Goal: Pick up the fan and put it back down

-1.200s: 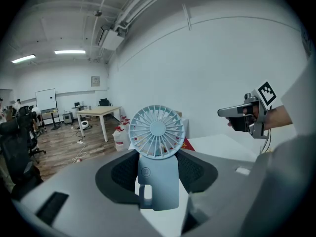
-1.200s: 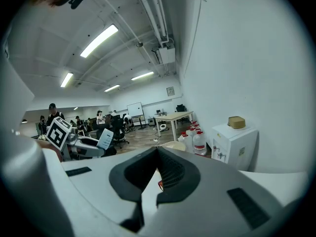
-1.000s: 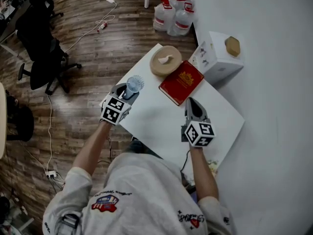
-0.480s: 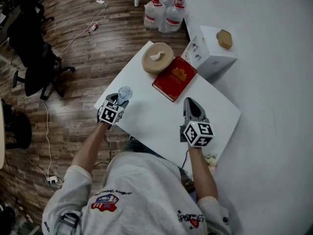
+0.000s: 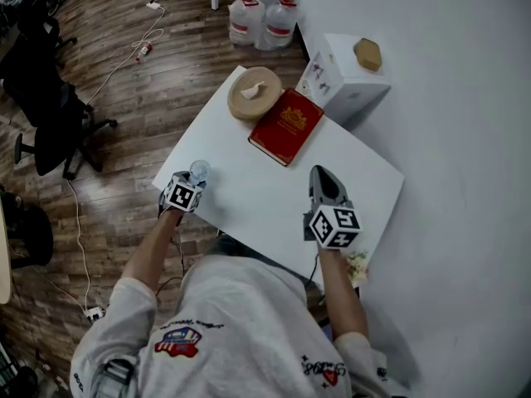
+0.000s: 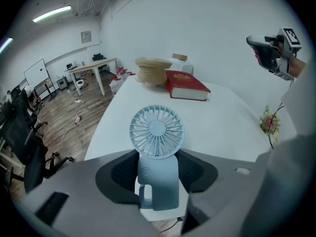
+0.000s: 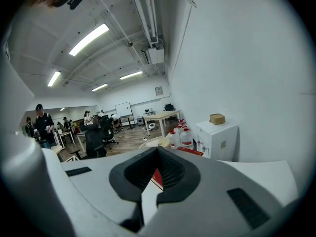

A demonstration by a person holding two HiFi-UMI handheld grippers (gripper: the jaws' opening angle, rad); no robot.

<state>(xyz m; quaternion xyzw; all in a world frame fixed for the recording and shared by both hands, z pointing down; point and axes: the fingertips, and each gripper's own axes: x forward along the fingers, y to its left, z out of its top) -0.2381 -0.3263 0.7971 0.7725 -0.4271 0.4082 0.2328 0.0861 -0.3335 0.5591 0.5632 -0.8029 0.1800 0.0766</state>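
Observation:
A small pale-blue hand fan stands upright between the jaws of my left gripper, whose pads press on its handle. In the head view the fan and the left gripper are low over the near left corner of the white table. Whether the fan's base touches the table I cannot tell. My right gripper hovers over the table's right part with its jaws closed to a point and nothing in them. In its own view the right gripper points towards the far end of the table.
A red book and a round tan lidded dish lie at the table's far end. Beyond them stands a white cabinet with a tan box on top. Water jugs and an office chair stand on the wooden floor.
The left gripper has come down with the fan towards the table's near left corner, still gripping it. The right gripper has shifted slightly over the table.

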